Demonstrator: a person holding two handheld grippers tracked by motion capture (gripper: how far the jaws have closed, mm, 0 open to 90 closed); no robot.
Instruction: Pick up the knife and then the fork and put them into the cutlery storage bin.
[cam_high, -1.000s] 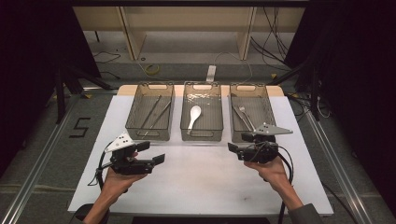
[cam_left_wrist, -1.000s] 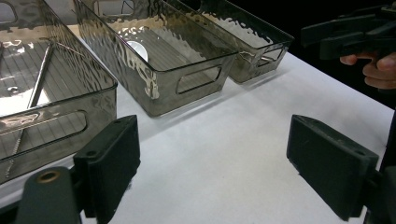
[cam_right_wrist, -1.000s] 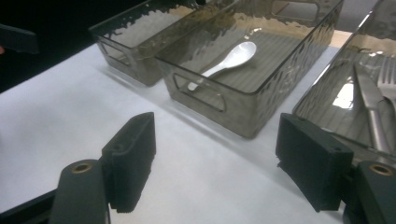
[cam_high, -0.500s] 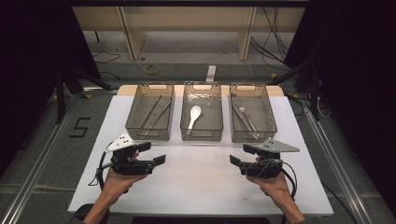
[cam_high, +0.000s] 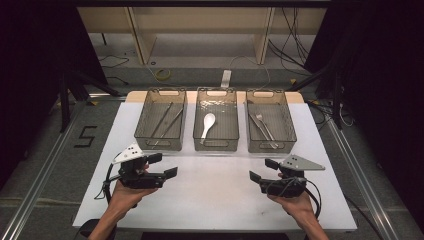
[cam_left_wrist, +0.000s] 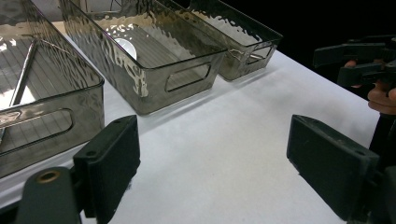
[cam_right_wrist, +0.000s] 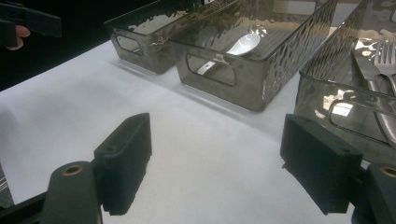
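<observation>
- While hovering low over the white table (cam_high: 215, 200) in front of 3 smoked trays, holding nothing at all: left gripper (cam_high: 163, 165) spread wide, right gripper (cam_high: 263, 170) likewise released, having just been opening further, with only bare sheet between the jaws.
- Reads as a pause before a pick, with no approach begun; judged so from both tools standing well short of the trays.
- Nearest to the right gripper: right tray (cam_high: 262, 149), with a fork (cam_high: 260, 120) and a 2nd metal piece lying inside.
- Nearest to the left gripper: left tray (cam_high: 159, 147), with 2 thin metal rods (cam_high: 167, 120) lying aslant in it.
- Between those 2: middle tray (cam_high: 216, 145), with 1 white spoon (cam_high: 207, 122).
- Next, probably: reach forward over a tray rim, tip down, close on 1 slim handle lying flat. Calls for a low, exact pinch.
- Hard to make out: the piece beside the fork, knife or spoon; the rods, chopsticks or tongs. Rippled tray walls, blurring the contents in both gripper views.
</observation>
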